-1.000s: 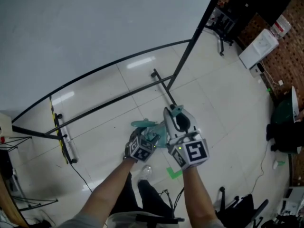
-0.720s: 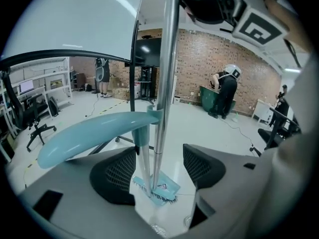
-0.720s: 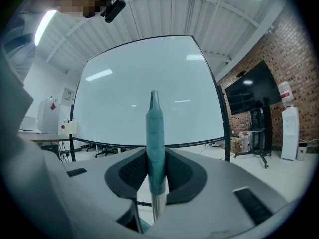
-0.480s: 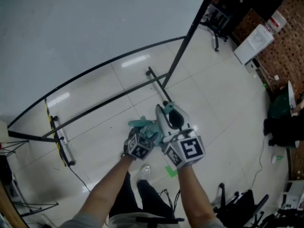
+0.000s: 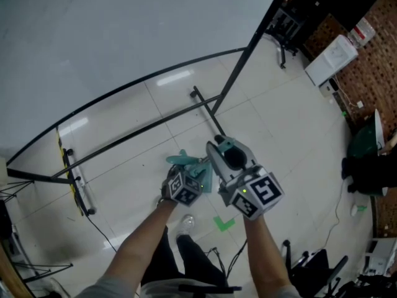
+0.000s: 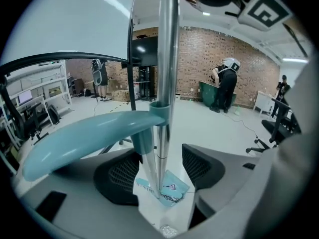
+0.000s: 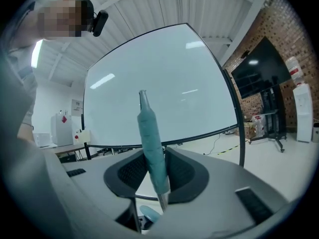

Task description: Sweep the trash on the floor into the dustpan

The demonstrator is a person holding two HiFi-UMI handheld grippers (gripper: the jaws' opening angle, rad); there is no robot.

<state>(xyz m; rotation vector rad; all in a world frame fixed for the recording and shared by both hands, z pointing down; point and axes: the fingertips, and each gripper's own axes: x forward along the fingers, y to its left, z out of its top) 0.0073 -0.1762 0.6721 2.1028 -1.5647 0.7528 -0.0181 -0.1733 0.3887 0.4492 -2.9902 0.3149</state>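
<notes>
Teal broom handle sits in the right tongs, which are easing open, so it might slip and topple. Left tongs look slack around the metal poles; trash wrapper lies on the floor underneath.

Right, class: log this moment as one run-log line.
left gripper: metal poles between jaws | right gripper: jaws opening, teal handle between them

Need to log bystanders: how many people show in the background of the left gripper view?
3. One person far left; a person in white headgear at the green bin; a third person far right. The pole may hide others.
</notes>
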